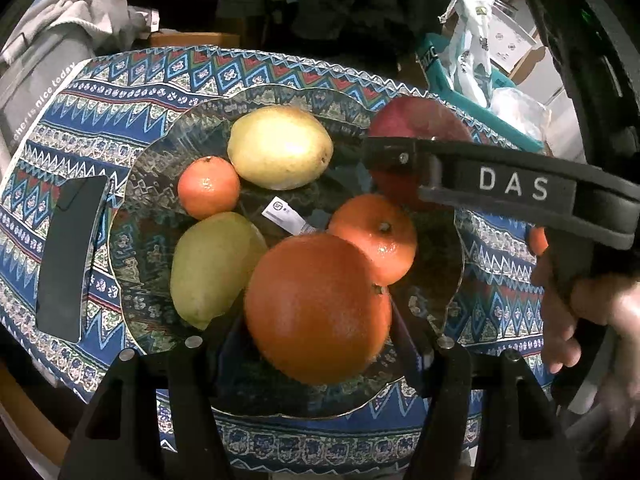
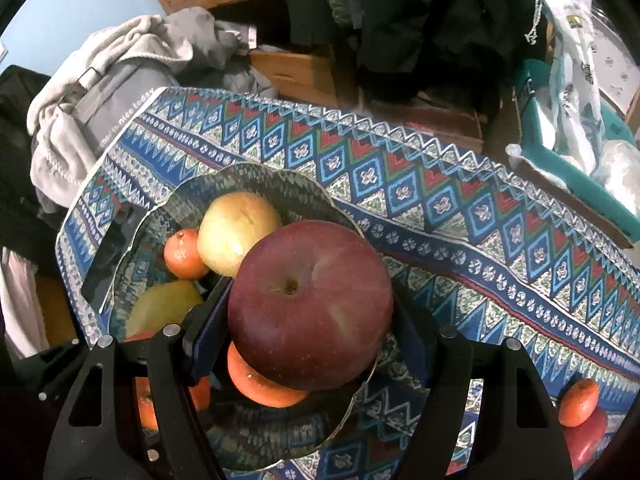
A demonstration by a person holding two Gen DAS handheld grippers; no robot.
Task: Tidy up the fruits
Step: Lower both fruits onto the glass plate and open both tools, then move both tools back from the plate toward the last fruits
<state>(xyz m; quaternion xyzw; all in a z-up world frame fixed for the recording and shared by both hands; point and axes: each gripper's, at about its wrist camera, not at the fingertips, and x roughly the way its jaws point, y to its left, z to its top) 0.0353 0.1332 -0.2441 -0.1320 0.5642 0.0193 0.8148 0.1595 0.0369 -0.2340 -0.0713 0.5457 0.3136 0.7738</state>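
Observation:
A clear glass plate [image 1: 160, 160] lies on a blue patterned cloth [image 2: 440, 208]. On it rest two yellow-green pears [image 1: 280, 148] [image 1: 212, 268] and two tangerines [image 1: 208, 188] [image 1: 376, 236]. My left gripper [image 1: 320, 332] is shut on a large orange [image 1: 316, 308], low over the plate's near side. My right gripper [image 2: 308, 320] is shut on a dark red apple [image 2: 310, 304], above the plate's right part. In the left wrist view one of its fingers [image 1: 400, 156] crosses in front of the apple [image 1: 412, 120], and a hand [image 1: 592, 312] holds the handle.
A flat black slab [image 1: 68, 256] lies on the cloth left of the plate. A tangerine [image 2: 578, 402] and a red fruit [image 2: 588, 440] sit on the cloth to the right. Beyond the table are grey clothes [image 2: 120, 64] and a teal bin [image 1: 472, 92] holding plastic bags.

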